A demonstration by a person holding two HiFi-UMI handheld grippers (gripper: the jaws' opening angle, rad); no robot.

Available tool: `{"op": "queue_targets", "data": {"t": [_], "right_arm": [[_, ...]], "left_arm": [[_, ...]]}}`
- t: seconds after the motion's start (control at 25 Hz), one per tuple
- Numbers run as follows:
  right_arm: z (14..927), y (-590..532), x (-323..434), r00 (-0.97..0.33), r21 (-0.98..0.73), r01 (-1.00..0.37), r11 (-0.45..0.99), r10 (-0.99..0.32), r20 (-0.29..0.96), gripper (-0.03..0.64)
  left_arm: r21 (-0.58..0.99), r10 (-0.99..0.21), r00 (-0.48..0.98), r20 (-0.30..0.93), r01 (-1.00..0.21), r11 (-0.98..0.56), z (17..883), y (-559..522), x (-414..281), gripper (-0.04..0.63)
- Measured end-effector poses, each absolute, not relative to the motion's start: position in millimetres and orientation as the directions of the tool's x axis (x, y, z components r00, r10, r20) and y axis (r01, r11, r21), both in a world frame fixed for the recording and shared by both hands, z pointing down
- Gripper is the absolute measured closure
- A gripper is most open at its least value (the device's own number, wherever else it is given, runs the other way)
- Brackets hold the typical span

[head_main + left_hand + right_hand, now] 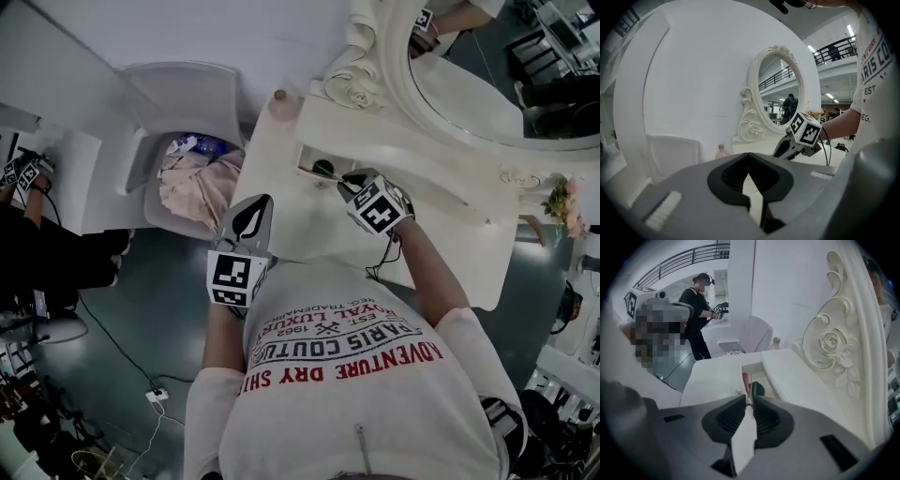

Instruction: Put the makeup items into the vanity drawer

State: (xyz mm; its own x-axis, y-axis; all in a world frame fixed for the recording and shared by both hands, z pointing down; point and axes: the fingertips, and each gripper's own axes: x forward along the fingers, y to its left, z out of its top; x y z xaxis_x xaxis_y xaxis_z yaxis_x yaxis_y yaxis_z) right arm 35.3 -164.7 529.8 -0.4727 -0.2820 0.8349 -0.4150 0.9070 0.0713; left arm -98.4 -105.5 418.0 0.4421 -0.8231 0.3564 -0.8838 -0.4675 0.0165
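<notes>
While open, drawer with green item

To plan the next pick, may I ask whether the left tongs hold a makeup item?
No, the left tongs meet at their tips with nothing between them.

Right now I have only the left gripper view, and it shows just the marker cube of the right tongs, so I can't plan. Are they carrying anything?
Observer: Yes. The right tongs are shut on a thin pink stick, held at the open drawer.
Operator: Is the drawer empty?
Observer: No, a dark green round item lies inside it.
Operator: And the white bin on my left?
Observer: The white bin holds crumpled beige cloth.
</notes>
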Motion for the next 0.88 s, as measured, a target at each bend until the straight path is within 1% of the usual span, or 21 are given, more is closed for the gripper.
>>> {"op": "queue_targets", "data": {"t": [0.2, 0.32, 0.48, 0.6, 0.72, 0.88], "right_arm": [[542, -182, 23, -0.439, 0.074, -0.403, 0.912, -0.263, 0.859, 0.560], [545, -191, 15, -0.441, 0.077, -0.409, 0.909, -0.271, 0.856, 0.560], [544, -202, 6, -0.452, 0.092, -0.448, 0.889, -0.314, 0.834, 0.558], [542, -204, 2, -0.458, 0.094, -0.467, 0.879, -0.332, 0.825, 0.511], [538, -202, 5, -0.459, 0.093, -0.495, 0.864, -0.351, 0.816, 0.509], [519, -203, 14, -0.481, 0.078, -0.586, 0.807, -0.423, 0.768, 0.509]], "left_arm": [[0.015, -0.823, 0.437, 0.363, -0.886, -0.464, 422, -104, -109, 0.584], [0.015, -0.817, 0.447, 0.363, -0.880, -0.475, 422, -104, -111, 0.584], [0.016, -0.818, 0.467, 0.337, -0.871, -0.491, 417, -105, -115, 0.584], [0.021, -0.819, 0.479, 0.318, -0.867, -0.498, 411, -105, -116, 0.584], [-0.013, -0.810, 0.506, 0.297, -0.846, -0.533, 406, -106, -114, 0.584], [-0.023, -0.793, 0.543, 0.276, -0.821, -0.570, 398, -110, -107, 0.584]]}}
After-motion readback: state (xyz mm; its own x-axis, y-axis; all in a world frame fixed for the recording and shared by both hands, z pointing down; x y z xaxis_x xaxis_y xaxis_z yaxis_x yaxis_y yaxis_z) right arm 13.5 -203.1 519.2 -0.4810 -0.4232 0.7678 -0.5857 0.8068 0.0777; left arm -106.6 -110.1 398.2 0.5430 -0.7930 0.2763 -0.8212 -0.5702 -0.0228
